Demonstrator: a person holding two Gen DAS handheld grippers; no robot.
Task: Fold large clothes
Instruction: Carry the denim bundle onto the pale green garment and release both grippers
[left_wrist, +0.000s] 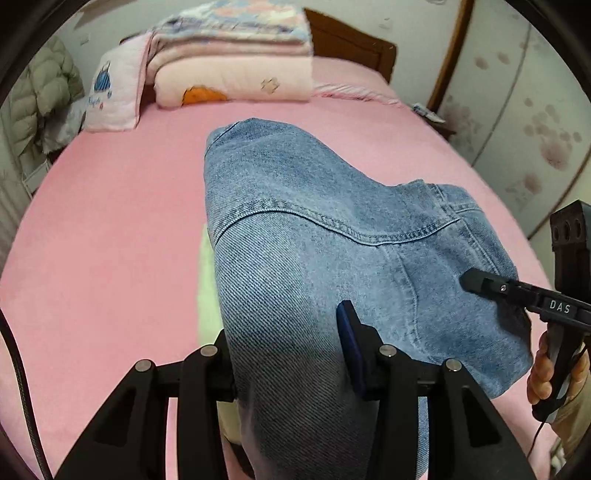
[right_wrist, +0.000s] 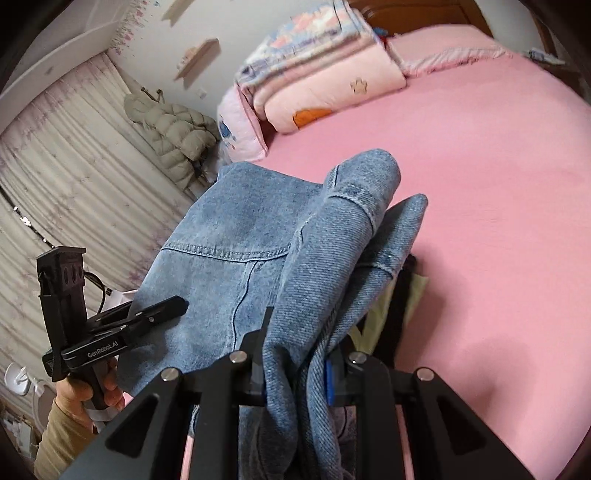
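Observation:
A blue denim jacket (left_wrist: 314, 229) is held up above the pink bed (left_wrist: 110, 229). My left gripper (left_wrist: 291, 354) is shut on a thick fold of the denim, which fills the gap between its fingers. My right gripper (right_wrist: 295, 365) is shut on a bunched edge of the same jacket (right_wrist: 332, 251), whose cloth hangs over and between its fingers. The right gripper also shows at the right of the left wrist view (left_wrist: 472, 280), at the jacket's right edge. The left gripper shows at the left of the right wrist view (right_wrist: 173, 306), against the jacket's back panel.
Folded quilts (left_wrist: 236, 66) and a pillow (left_wrist: 114, 92) lie at the head of the bed. A puffer coat (right_wrist: 177, 136) hangs by the curtain (right_wrist: 55, 184). A wardrobe (left_wrist: 535, 122) stands on the right. A pale green item (left_wrist: 207, 280) lies under the jacket.

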